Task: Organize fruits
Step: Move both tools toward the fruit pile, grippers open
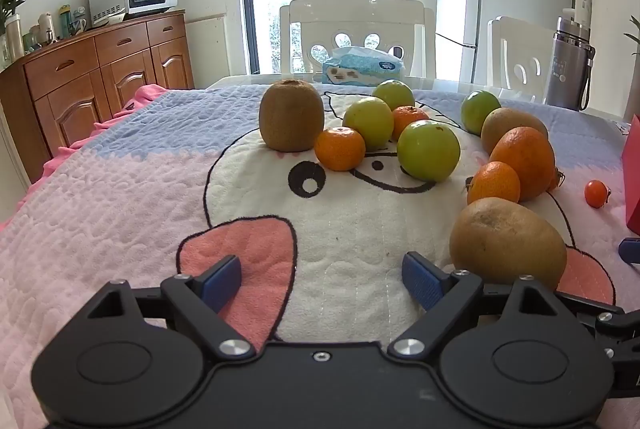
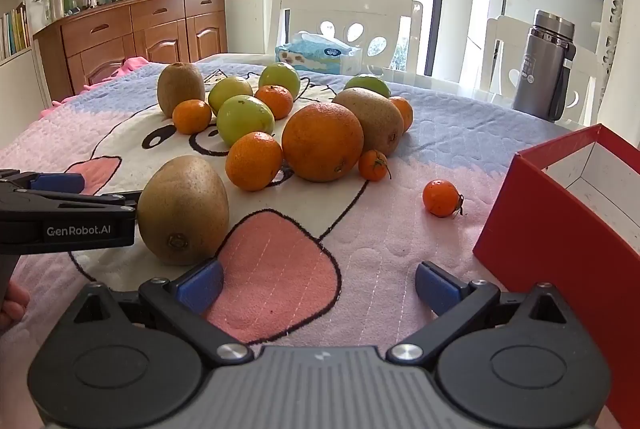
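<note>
Several fruits lie loose on a pink and white cartoon blanket [image 1: 120, 189]. A near kiwi [image 1: 507, 243] [image 2: 183, 209] rests close to my left gripper's right pad. Behind it sit a big orange [image 1: 524, 161] [image 2: 322, 141], mandarins [image 1: 339, 148] [image 2: 253, 160], green fruits [image 1: 429, 150] [image 2: 245, 121] and an upright kiwi [image 1: 291, 115] [image 2: 180, 88]. A tiny orange fruit [image 2: 441, 198] [image 1: 595, 193] lies alone near the red box [image 2: 560, 213]. My left gripper [image 1: 322, 283] is open over bare blanket. My right gripper [image 2: 318, 289] is open too, nothing between its pads.
A tissue pack [image 1: 362, 66] and a grey flask [image 2: 546, 65] stand at the table's far side, with white chairs [image 1: 356, 29] behind. A wooden sideboard [image 1: 100, 69] with a microwave stands at the left wall. A hand [image 2: 12, 303] shows at the right wrist view's left edge.
</note>
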{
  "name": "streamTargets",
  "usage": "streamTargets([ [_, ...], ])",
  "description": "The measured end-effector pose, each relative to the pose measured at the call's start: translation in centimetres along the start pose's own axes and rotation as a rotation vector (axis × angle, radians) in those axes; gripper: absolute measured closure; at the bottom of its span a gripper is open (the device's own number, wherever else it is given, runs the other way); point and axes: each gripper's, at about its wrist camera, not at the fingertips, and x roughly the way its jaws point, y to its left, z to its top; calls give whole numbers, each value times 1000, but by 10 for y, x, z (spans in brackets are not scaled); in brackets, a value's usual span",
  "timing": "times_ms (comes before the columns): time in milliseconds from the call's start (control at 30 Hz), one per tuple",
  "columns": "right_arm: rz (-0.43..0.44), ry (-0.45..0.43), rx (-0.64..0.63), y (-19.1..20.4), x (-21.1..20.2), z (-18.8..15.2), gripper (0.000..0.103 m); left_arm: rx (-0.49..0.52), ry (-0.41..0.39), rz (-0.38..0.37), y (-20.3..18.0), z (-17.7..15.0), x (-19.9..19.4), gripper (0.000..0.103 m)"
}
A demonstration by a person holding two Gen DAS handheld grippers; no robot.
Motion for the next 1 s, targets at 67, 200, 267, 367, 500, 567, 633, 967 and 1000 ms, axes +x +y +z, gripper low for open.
streamTargets([
  [67, 4, 2, 3, -1, 0, 1, 0, 2, 7, 1, 0, 0, 0, 0],
  [200, 11, 13, 6, -1, 1, 3, 0, 31, 25, 16, -4, 3, -2, 0],
  [267, 14, 30, 8, -1, 1, 5, 0, 22, 59, 23, -7, 9, -1, 0],
  [367, 16, 120, 2, 2, 3, 17, 0, -43, 167, 34, 0, 16, -9, 0],
  [500, 66, 158, 8, -5, -18, 37, 0, -40, 265, 36, -6, 28, -29, 0],
  [567, 67, 171, -26, -6, -30, 47, 0, -22, 316, 57, -9, 37, -38, 0],
  [633, 81, 183, -68, -6, -39, 58, 0, -9, 380, 62, -9, 45, -42, 0],
  [967, 191, 244, -43, -18, -47, 86, 0, 43, 528, -73, -1, 77, -36, 0],
  [1000, 189, 263, -52, -17, -44, 90, 0, 50, 519, -94, -1, 84, -37, 0],
])
